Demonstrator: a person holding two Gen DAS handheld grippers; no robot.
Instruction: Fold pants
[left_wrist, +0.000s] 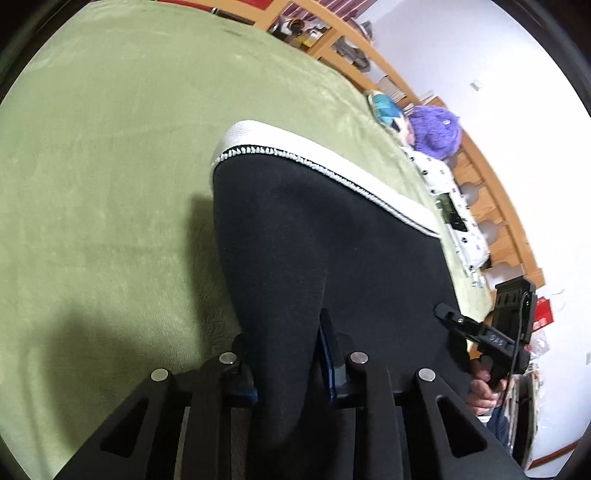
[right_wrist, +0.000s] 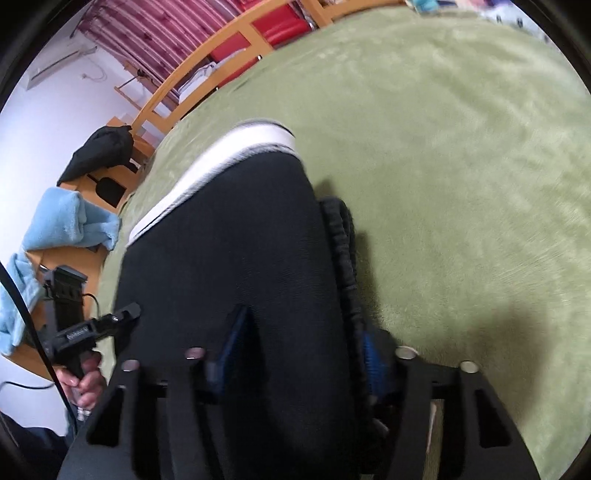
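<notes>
Green fuzzy blanket (left_wrist: 110, 184) covers the bed, with a wooden bed frame (left_wrist: 491, 206) and a white wall behind it. The black pants (left_wrist: 314, 240) lie on the blanket, and their white waistband (left_wrist: 295, 142) is at the far end.

The left gripper (left_wrist: 286, 363) has its jaws a little way apart with a thick bunch of the near pants cloth squeezed between them. The blue pads press the cloth on both sides. The right gripper (right_wrist: 295, 354) does the same at the other near corner: its jaws are clamped on black cloth, and a ribbed black edge (right_wrist: 345, 258) of the pants runs past its right finger.

Each camera sees the other gripper out to the side, held in a hand (right_wrist: 83, 380). Some small writing is on that gripper's black body, but it is too blurry to read.

A purple plush toy (left_wrist: 436, 129) sits by the bed frame. A blue towel (right_wrist: 62, 221) lies beside the bed.
</notes>
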